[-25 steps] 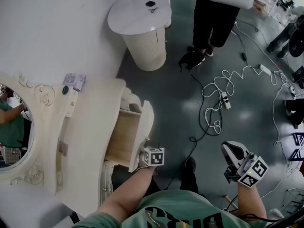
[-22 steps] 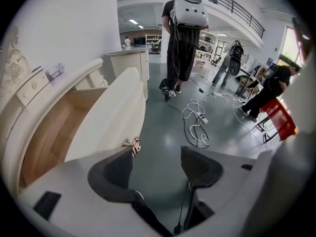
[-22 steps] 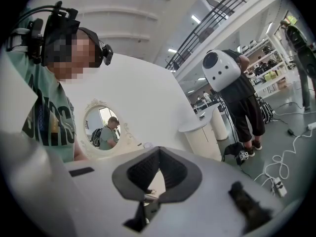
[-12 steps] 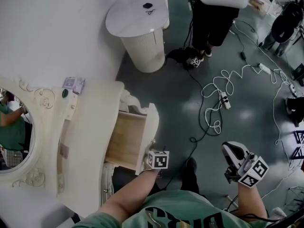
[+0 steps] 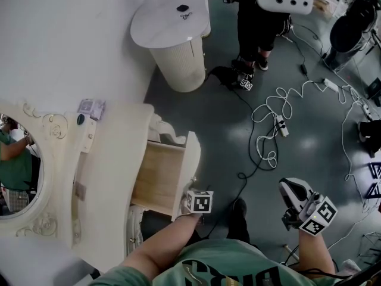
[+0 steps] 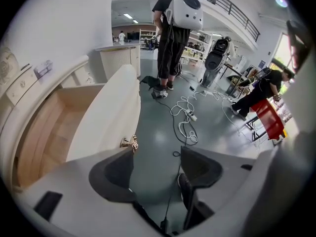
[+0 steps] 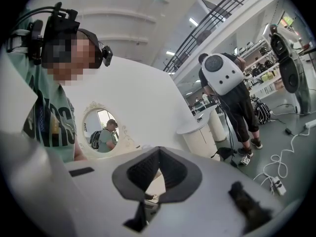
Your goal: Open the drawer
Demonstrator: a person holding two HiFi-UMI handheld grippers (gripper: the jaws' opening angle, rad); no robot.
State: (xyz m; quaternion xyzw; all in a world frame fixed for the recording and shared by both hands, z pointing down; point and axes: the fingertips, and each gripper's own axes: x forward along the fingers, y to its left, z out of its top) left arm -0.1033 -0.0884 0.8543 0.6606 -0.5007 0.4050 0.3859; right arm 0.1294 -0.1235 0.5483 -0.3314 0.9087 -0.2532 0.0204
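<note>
The cream dressing table [image 5: 113, 154] has its wooden drawer [image 5: 158, 174] pulled out toward me. In the left gripper view the drawer front [image 6: 111, 117] curves along the left, and its small brass knob [image 6: 129, 143] sits at the tip of the left jaw, outside the gap. My left gripper [image 5: 195, 200] [image 6: 157, 164] is open with only floor between its jaws. My right gripper [image 5: 293, 192] [image 7: 158, 154] hangs far right of the drawer, shut on nothing, its jaws meeting at the tip.
An oval mirror [image 5: 15, 165] tops the dressing table, and a small purple box [image 5: 91, 106] lies on it. A round white pedestal table [image 5: 175, 16] stands behind. A person in black with a white backpack [image 5: 265, 16] stands near looping cables [image 5: 274, 118] on the grey floor.
The drawer has slid a little further out, and my left gripper has moved back with its front. The person in black has shifted. My right gripper has stayed put.
</note>
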